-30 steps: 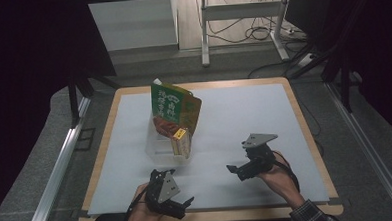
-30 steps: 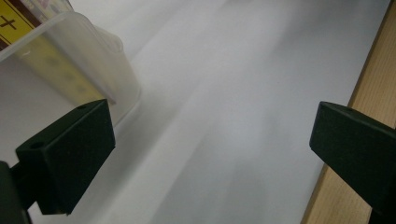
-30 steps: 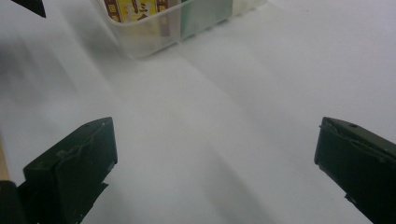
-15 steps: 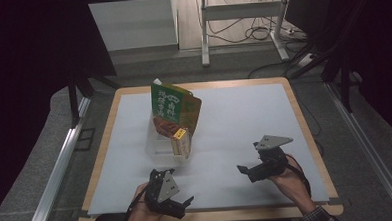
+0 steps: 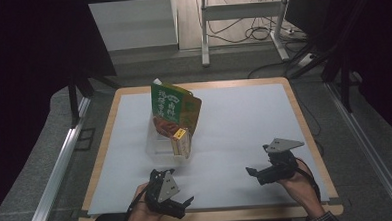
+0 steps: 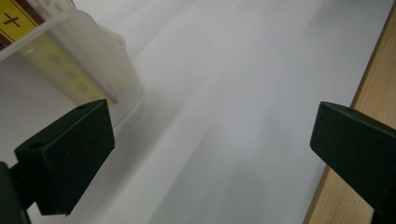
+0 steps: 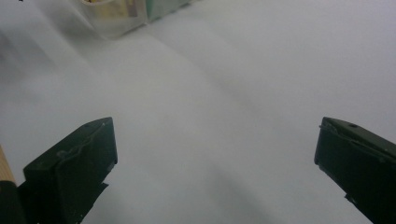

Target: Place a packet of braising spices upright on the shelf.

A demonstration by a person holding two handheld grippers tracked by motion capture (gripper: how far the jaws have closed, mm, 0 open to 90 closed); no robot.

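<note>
A clear plastic bin (image 5: 160, 144) stands left of the mat's middle. In it a green and orange snack bag (image 5: 173, 107) stands upright, with a small yellow packet (image 5: 181, 141) at its front right. The bin's corner (image 6: 93, 70) fills the upper left of the left gripper view, and its base (image 7: 116, 18) lies at the top of the right gripper view. My left gripper (image 5: 180, 207) rests open near the table's front edge, below the bin. Open as well, my right gripper (image 5: 254, 175) sits at the front right, jaws pointing left, nothing between them.
A white mat (image 5: 244, 123) covers the wooden-edged table (image 5: 304, 121). The wooden edge (image 6: 369, 84) runs along the right of the left gripper view. Beyond the table stand a metal table frame and cables (image 5: 245, 33) on the floor. Dark frame rails flank both sides.
My right gripper has drawn back toward the front right of the mat, away from the bin. The left gripper and the bin have stayed put.
</note>
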